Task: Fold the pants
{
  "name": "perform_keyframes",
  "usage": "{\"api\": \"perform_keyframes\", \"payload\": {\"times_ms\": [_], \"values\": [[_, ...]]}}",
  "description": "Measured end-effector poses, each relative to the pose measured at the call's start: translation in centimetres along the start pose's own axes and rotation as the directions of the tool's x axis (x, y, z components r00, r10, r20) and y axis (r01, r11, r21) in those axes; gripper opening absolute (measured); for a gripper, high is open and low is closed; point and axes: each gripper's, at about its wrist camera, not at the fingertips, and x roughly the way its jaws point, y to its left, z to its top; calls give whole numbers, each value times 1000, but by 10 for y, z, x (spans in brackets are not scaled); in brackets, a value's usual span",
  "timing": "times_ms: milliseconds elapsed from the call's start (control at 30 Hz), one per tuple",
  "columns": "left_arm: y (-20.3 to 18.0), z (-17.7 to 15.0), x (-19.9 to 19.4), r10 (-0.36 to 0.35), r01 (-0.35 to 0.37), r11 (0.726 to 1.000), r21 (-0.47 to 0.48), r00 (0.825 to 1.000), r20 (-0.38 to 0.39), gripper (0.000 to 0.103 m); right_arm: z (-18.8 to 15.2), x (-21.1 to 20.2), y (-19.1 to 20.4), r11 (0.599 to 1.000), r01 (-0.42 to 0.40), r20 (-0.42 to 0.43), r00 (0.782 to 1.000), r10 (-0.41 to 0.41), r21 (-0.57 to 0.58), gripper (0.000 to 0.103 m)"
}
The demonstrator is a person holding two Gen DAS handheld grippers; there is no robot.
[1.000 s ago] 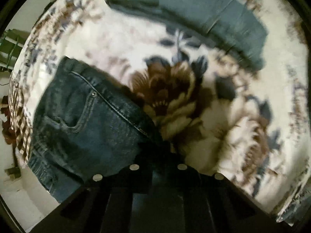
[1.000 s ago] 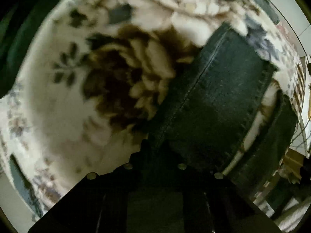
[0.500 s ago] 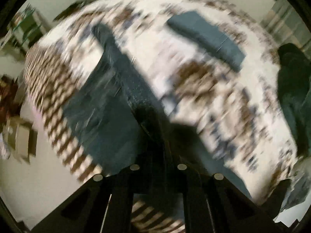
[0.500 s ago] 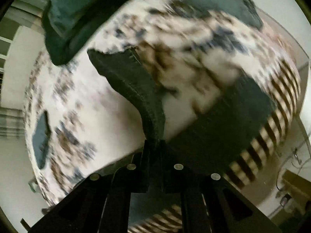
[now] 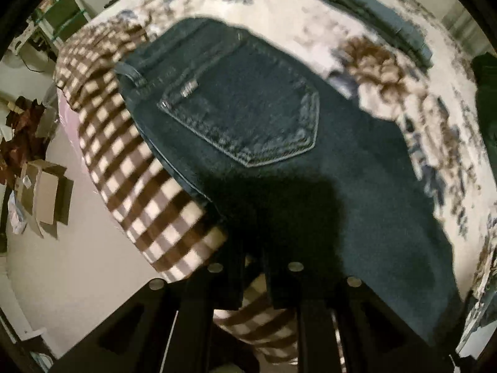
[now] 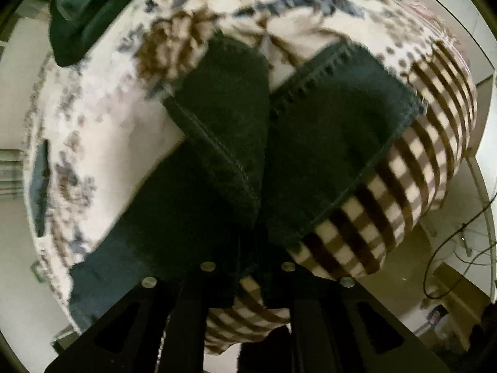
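Jeans (image 5: 279, 143) lie on the bed (image 5: 403, 99), along its checked edge (image 5: 130, 186). That edge is the landmark for what follows.

Left view: waist end. Back pocket (image 5: 248, 118) faces up, and the waistband sits at the far end beside the checked edge. Denim runs from there toward the camera and off to the right, parallel to the edge. Left gripper (image 5: 253, 267) sits at the near side seam, right where denim meets check. Its tips are sunk in dark shadow and cloth. The gap between the fingers looks narrow and checked fabric shows through it lower down; whether it pinches denim, I cannot tell.

Right view: leg end. Two hems (image 6: 341, 99) point away from the camera. One leg lies along the checked edge, the other is angled inward over the floral part and overlaps the first near the camera. Right gripper (image 6: 250, 258) sits where the legs cross, its tips buried in dark denim. Closed on cloth or merely resting, I cannot tell.

Judgement: the long axis runs along the checked edge, left tool at the waist, right at the legs. The next fold likely carries hems toward the waist, so the right hand is the nearer one for the move. The legs are not stacked flush, and the inner one looks to need aligning first.

A second folded garment (image 5: 372, 15) lies further in on the bed, well apart from the edge.
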Motion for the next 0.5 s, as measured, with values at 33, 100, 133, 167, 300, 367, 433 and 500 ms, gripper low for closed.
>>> {"api": "perform_keyframes", "payload": {"times_ms": [33, 100, 133, 167, 300, 367, 433, 500], "values": [[0, -1, -7, -5, 5, 1000, 3, 1000, 16, 11, 3, -10, -4, 1000, -12, 24, 1000, 12, 2, 47], [-4, 0, -22, 7, -9, 1000, 22, 997, 76, 29, 12, -29, -13, 999, -47, 92, 995, 45, 21, 57], [-6, 0, -25, 14, -17, 999, 34, 995, 95, 40, 18, -33, -14, 998, -52, 117, 992, 49, 26, 62], [-8, 4, -27, 20, -26, 998, 53, 993, 113, 69, 26, -34, -16, 999, -47, 131, 990, 44, 23, 63], [-25, 6, -22, 56, -70, 991, 111, 991, 124, 88, 59, -18, 13, 996, 39, 164, 986, -25, -82, 76], [-38, -1, -19, 75, -92, 983, 157, 991, 112, 88, 71, -3, 42, 978, 108, 172, 982, -77, -180, 85], [-50, -7, -16, 90, -109, 973, 205, 991, 102, 88, 74, 19, 71, 941, 180, 175, 976, -134, -287, 94], [-63, -15, -14, 108, -127, 959, 254, 990, 88, 88, 69, 43, 92, 883, 264, 178, 962, -209, -389, 94]]}}
